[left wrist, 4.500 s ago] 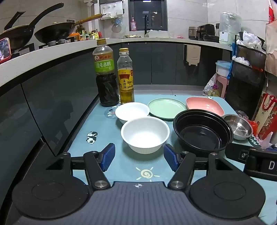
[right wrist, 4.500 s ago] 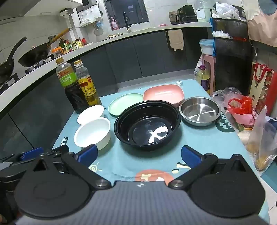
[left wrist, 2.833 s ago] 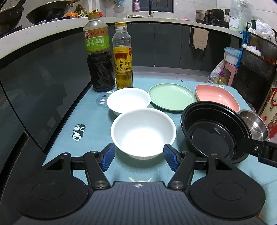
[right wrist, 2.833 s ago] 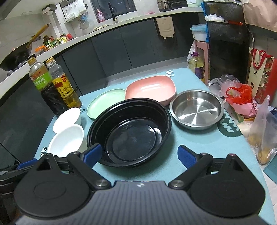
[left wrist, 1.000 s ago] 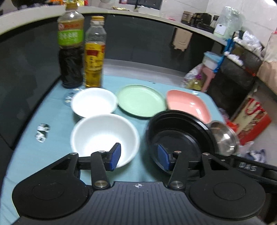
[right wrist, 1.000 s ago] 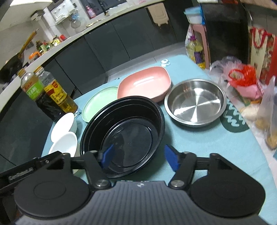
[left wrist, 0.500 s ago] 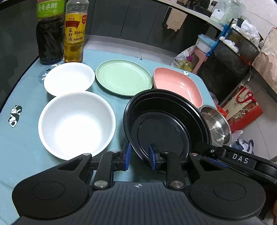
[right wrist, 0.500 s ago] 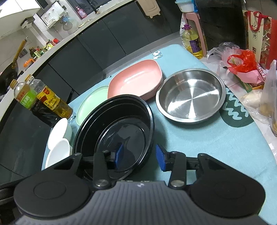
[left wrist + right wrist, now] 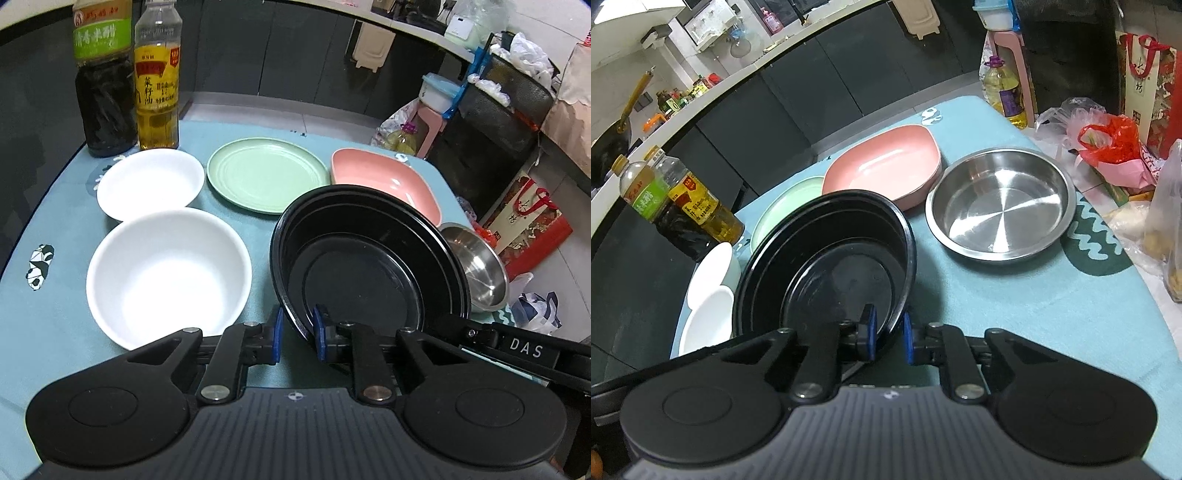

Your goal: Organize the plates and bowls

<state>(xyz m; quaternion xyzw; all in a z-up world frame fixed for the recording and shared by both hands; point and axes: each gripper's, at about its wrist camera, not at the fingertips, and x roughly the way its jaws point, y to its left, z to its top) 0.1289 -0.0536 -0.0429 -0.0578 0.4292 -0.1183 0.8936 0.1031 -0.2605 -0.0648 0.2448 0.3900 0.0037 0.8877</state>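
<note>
**Both grippers closing on the near rim of the black bowl**

The left gripper (image 9: 297, 334) reaches in from the bottom centre of its own view, angled downward at the table. Its blue pads (image 9: 276, 334) straddle the near left rim of the black bowl (image 9: 364, 266), one outside the wall and one inside, and the jaws are closing onto it with only a narrow gap left. The right gripper (image 9: 888, 332) comes in the same way, pitched down, its pads on either side of the bowl's near right rim; its jaws too are closing on that rim. In the left wrist view the right gripper's black arm crosses the lower right of the frame.

The black bowl (image 9: 827, 266) is round, so it has no long axis. It opens upward, and its far edge looks tilted up towards the upper part of the frame. It sits mid-frame on the blue tablecloth (image 9: 51, 325), between the large white bowl (image 9: 168, 275) on the left and the steel dish (image 9: 1001, 206) on the right. Behind it lie the green plate (image 9: 266, 179) and the pink dish (image 9: 380, 181); the small white bowl (image 9: 149, 184) is upper left, in front of two bottles (image 9: 129, 77).
</note>
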